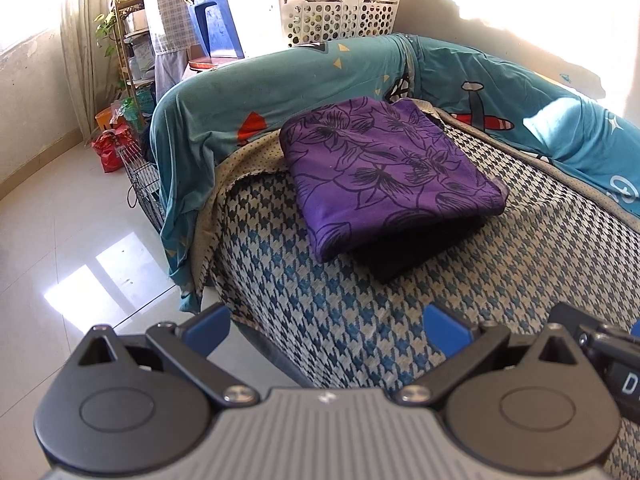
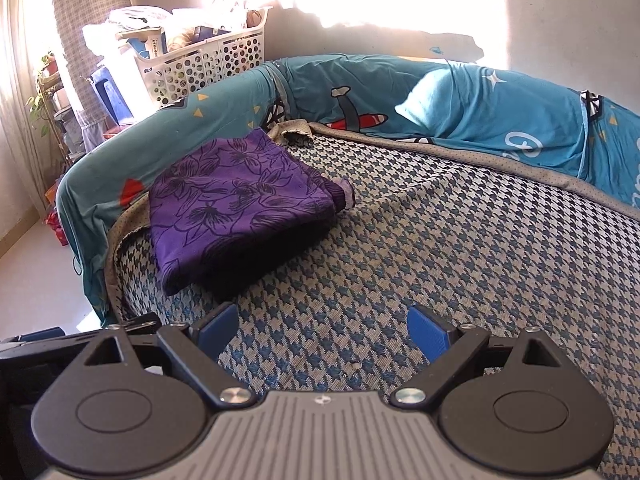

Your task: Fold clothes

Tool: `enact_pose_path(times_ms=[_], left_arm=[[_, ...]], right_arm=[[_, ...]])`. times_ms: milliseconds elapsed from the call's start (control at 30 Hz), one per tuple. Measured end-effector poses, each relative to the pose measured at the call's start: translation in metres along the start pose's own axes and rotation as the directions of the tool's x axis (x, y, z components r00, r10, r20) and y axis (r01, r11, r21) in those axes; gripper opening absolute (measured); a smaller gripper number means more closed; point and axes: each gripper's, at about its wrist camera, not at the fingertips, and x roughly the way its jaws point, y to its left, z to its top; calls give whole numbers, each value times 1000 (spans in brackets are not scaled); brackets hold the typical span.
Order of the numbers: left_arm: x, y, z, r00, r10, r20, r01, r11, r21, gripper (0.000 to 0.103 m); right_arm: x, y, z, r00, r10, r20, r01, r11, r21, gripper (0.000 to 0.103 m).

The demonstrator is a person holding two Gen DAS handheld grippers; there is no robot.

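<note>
A folded purple garment with a black flower print lies on top of a folded dark garment on the houndstooth sofa seat. In the right wrist view the same purple garment lies at the left over the dark garment. My left gripper hovers over the seat's front edge, short of the pile, jaws wide open and empty. My right gripper stands open over bare seat to the right of the pile, nothing between its blue pads.
A teal printed cover drapes the sofa's arm and back. Behind it stand a white laundry basket full of things, a blue stool and a plant shelf. Glossy tiled floor lies left of the sofa, with red bags.
</note>
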Motion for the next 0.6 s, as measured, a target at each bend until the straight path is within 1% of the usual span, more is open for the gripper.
enact_pose_path(times_ms=[133,200,300,433,600], left_arm=[[4,8,1,1000,6,-5,-6,1000,-13,103],[6,13,2,1000,10,-7,-10,1000,-24,103],[9,18,2,1000,15,-11,-15,999,-29,103],[15,24,1,999,43,-19,-44,998,-37,103],[21,29,1,999,38,-29,-40,998,-41,103]], right_arm=[[6,6,-2,1000,0,-7,0,1000,-12,92],[10,10,-5,1000,-25,-14,25,1000,-15,92],[17,15,-11,999,-34,-30,33,999,-26,92],[25,25,-16,998,-40,-44,38,998,-45,92],[37,31,-19,996,-62,-62,57,996,-72,92]])
